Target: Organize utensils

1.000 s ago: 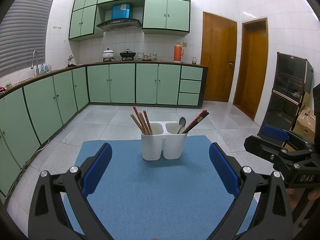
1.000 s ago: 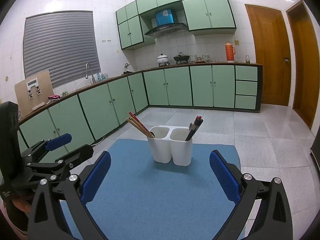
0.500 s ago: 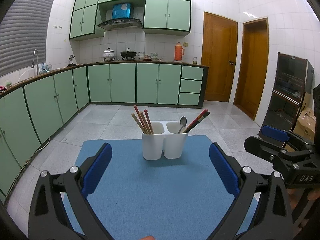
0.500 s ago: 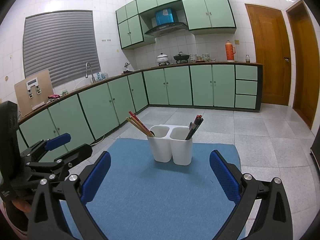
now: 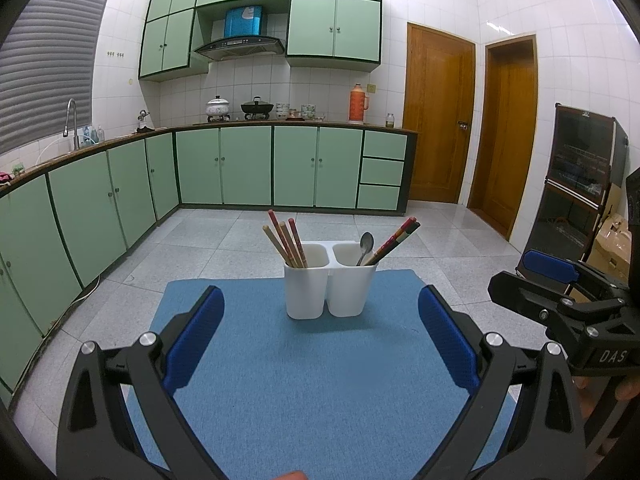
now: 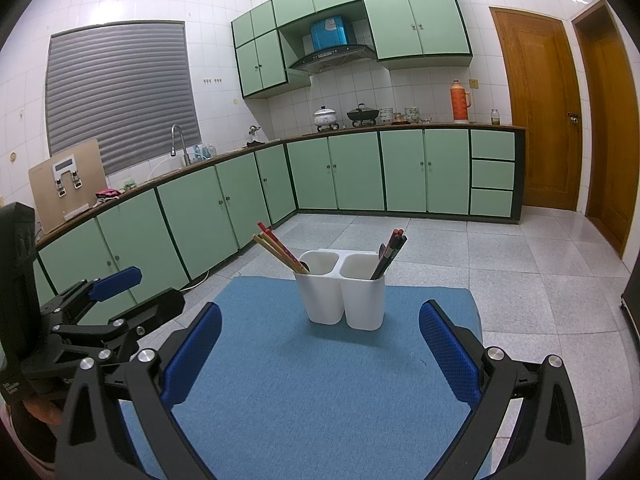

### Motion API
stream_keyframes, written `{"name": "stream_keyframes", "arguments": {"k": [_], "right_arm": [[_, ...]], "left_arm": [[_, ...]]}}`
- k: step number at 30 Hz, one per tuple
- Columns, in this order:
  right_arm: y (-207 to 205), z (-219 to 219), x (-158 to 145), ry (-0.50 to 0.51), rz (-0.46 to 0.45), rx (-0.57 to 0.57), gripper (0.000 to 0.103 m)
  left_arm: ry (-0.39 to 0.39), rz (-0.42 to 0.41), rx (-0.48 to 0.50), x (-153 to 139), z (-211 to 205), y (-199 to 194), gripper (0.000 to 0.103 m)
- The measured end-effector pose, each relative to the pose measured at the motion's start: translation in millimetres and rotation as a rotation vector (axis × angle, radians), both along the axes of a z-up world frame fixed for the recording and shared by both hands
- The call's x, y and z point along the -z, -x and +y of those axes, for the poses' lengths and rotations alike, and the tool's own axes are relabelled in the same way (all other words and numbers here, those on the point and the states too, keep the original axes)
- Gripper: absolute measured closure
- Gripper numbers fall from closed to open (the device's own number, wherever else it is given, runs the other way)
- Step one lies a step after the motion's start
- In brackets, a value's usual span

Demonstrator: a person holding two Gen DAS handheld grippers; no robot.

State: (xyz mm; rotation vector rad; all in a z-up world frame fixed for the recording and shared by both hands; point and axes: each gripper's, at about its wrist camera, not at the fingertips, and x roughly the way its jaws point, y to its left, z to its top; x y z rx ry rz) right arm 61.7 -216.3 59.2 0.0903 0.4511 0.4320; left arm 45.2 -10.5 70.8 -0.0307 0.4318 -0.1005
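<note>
— On the far part of the blue mat [image 5: 320,392], what stood there?

— A white two-cup holder [image 5: 330,280], upright. Its left cup held a bunch of wooden and red chopsticks [image 5: 285,243] leaning left; its right cup held a metal spoon [image 5: 365,246] and a dark pair of chopsticks [image 5: 394,240] leaning right.

— Could you see the spoon from both sides?

— Hardly. From the right wrist view the dark chopsticks [image 6: 390,254] mostly covered it, and a dark rounded shape low in the left cup, behind the wooden chopsticks [image 6: 278,248], was too small to name.

— And the tongs?

— The left gripper [image 5: 320,340] had its blue pads wide apart, holding nothing, well short of the holder [image 6: 341,290]. The right gripper [image 6: 320,340] was equally wide and empty. Each showed at the edge of the other's view, partly cut off.

— Anything else hidden?

— The mat's [image 6: 320,400] near edge lay behind the black gripper frames. Things on the far counter [image 5: 280,122] were small: pots and an orange flask [image 5: 359,104].
</note>
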Motion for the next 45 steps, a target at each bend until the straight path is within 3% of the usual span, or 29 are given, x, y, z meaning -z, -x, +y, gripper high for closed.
{"name": "stream_keyframes", "arguments": {"k": [45], "right_arm": [[-2.1,3.9,14.5,0.013,0.011,0.008,0.006]], "left_arm": [[0.007,0.012,-0.003,11.9,1.9,3.1,0.008]]}}
